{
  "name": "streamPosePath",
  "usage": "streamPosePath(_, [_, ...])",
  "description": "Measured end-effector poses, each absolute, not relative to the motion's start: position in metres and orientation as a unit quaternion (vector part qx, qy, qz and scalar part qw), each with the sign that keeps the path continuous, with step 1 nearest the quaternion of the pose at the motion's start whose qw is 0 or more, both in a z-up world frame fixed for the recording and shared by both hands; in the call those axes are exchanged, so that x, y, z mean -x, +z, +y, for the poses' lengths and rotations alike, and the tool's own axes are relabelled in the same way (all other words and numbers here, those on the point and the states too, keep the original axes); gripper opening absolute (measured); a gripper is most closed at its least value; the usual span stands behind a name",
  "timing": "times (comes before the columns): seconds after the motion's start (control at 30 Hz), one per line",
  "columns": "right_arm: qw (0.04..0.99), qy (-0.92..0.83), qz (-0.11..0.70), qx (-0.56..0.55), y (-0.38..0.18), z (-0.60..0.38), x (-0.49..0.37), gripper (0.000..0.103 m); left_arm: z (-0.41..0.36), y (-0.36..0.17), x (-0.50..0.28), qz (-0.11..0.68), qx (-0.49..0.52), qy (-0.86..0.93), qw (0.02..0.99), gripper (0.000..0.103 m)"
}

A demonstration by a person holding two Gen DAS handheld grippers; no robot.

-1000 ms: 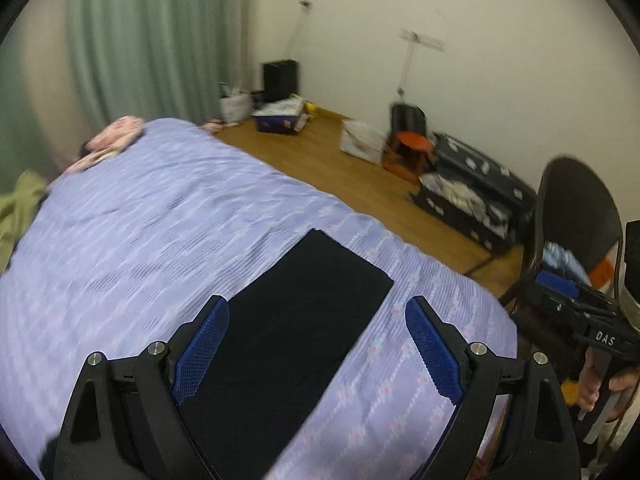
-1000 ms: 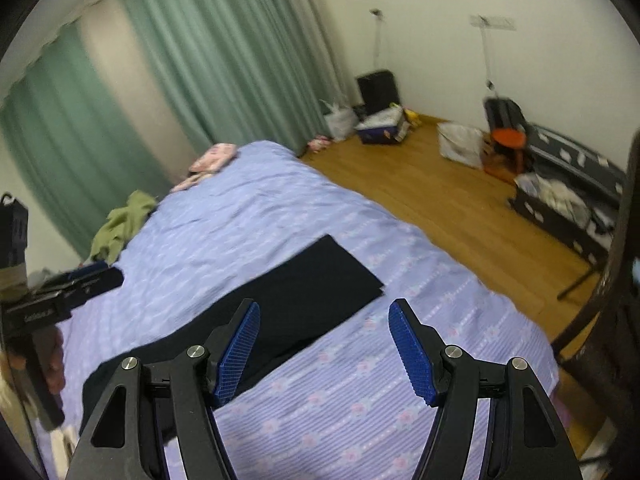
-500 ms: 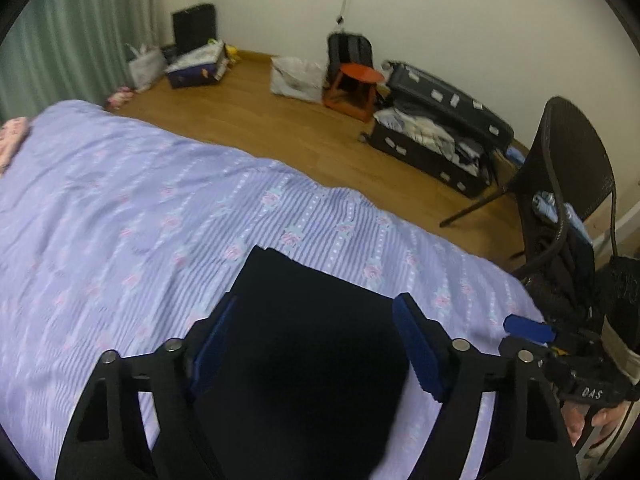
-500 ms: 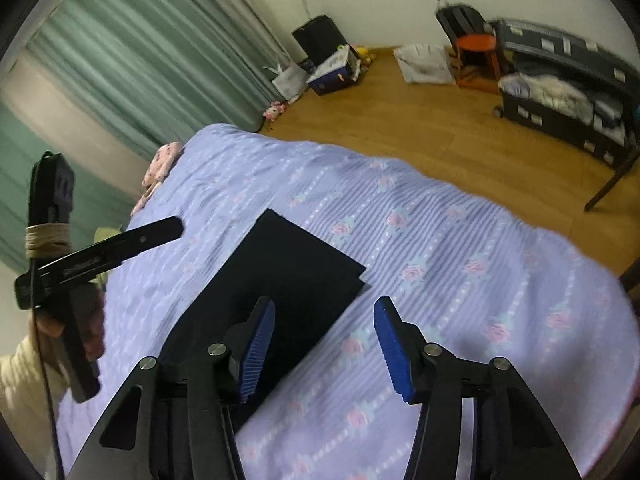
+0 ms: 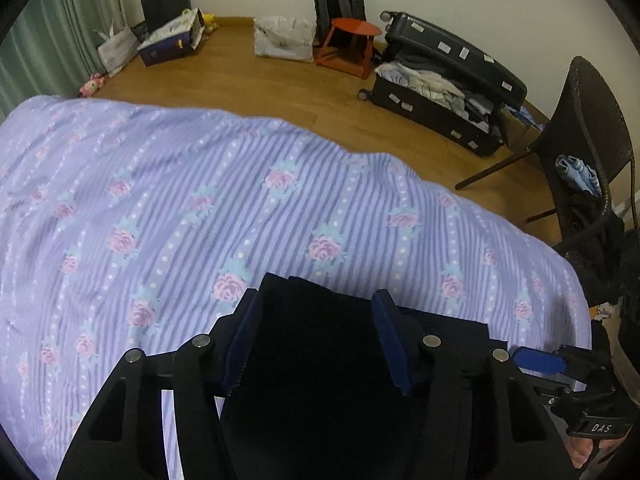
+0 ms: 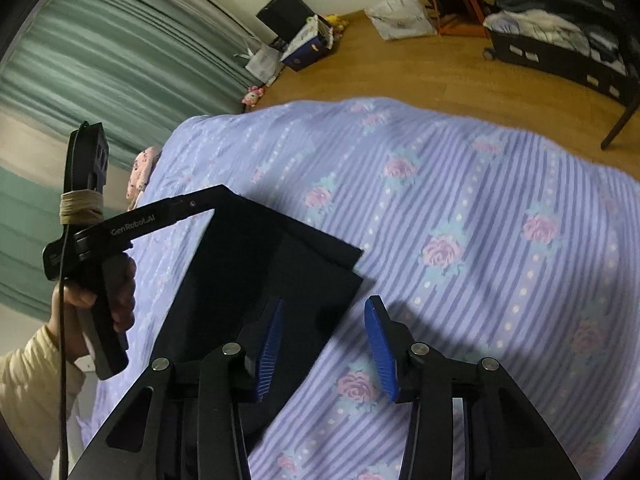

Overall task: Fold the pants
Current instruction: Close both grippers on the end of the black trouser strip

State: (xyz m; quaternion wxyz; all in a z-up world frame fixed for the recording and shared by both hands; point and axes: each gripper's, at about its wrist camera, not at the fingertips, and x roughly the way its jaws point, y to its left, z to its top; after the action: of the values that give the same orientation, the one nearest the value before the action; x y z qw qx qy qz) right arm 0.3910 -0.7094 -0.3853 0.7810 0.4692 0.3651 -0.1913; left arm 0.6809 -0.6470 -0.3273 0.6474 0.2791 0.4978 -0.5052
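The black pants (image 5: 320,360) lie flat on the purple flowered bedspread (image 5: 180,208), their leg ends toward the bed's edge. My left gripper (image 5: 316,340) is open, low over the hem end, with a blue pad on each side of the cloth. In the right wrist view the pants (image 6: 256,280) show two stacked layers with slightly offset hems. My right gripper (image 6: 324,344) is open over the pants' right edge, its left pad above the cloth and its right pad above the bedspread (image 6: 480,220). The left gripper's body (image 6: 120,232) shows there at the pants' far corner.
Beyond the bed's edge is a wood floor (image 5: 280,92) with an open suitcase (image 5: 444,88), a red stool (image 5: 348,48), bags and boxes. A dark wicker chair (image 5: 588,152) stands at the right. Green curtains (image 6: 120,60) hang behind the bed, and a pink item (image 6: 140,168) lies near them.
Both grippers have moved down and closer to the pants' hem end. Both jaw gaps have narrowed but remain open. The pants have not moved.
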Motion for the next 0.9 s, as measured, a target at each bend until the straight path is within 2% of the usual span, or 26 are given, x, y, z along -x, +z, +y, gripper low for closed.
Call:
streamPosePath(0.23, [0.768, -0.190, 0.369, -0.487, -0.402, -0.710, -0.395, 0.038, -0.648, -0.342, -0.686, 0.496, -0.282, -0.498, 0.654, 0.055])
streamPosePath(0.33, [0.773, -0.186, 0.368, -0.482, -0.402, -0.712, -0.398, 0.030, -0.648, -0.342, -0.684, 0.490, -0.282, -0.498, 0.658, 0.053])
streamPosePath(0.4, [0.777, -0.187, 0.366, -0.476, -0.399, -0.713, -0.399, 0.021, -0.648, -0.341, -0.681, 0.490, -0.284, -0.504, 0.652, 0.037])
streamPosePath(0.43, [0.779, -0.190, 0.367, -0.471, -0.397, -0.713, -0.399, 0.016, -0.648, -0.342, -0.681, 0.496, -0.283, -0.504, 0.648, 0.035])
streamPosePath(0.47, [0.780, -0.190, 0.366, -0.471, -0.396, -0.715, -0.399, 0.015, -0.647, -0.343, -0.681, 0.498, -0.282, -0.503, 0.648, 0.029])
streamPosePath(0.53, [0.779, -0.193, 0.363, -0.474, -0.394, -0.717, -0.398, 0.011, -0.647, -0.342, -0.682, 0.493, -0.291, -0.493, 0.656, 0.009])
streamPosePath(0.73, [0.798, -0.199, 0.344, -0.454, -0.377, -0.724, -0.406, 0.007, -0.638, -0.324, -0.697, 0.483, -0.250, -0.489, 0.683, 0.008])
streamPosePath(0.83, [0.806, -0.202, 0.354, -0.430, -0.377, -0.729, -0.420, 0.007, -0.641, -0.336, -0.703, 0.497, -0.259, -0.478, 0.676, 0.008])
streamPosePath(0.9, [0.796, -0.205, 0.375, -0.429, -0.391, -0.731, -0.425, 0.007, -0.643, -0.339, -0.702, 0.497, -0.265, -0.477, 0.674, 0.018])
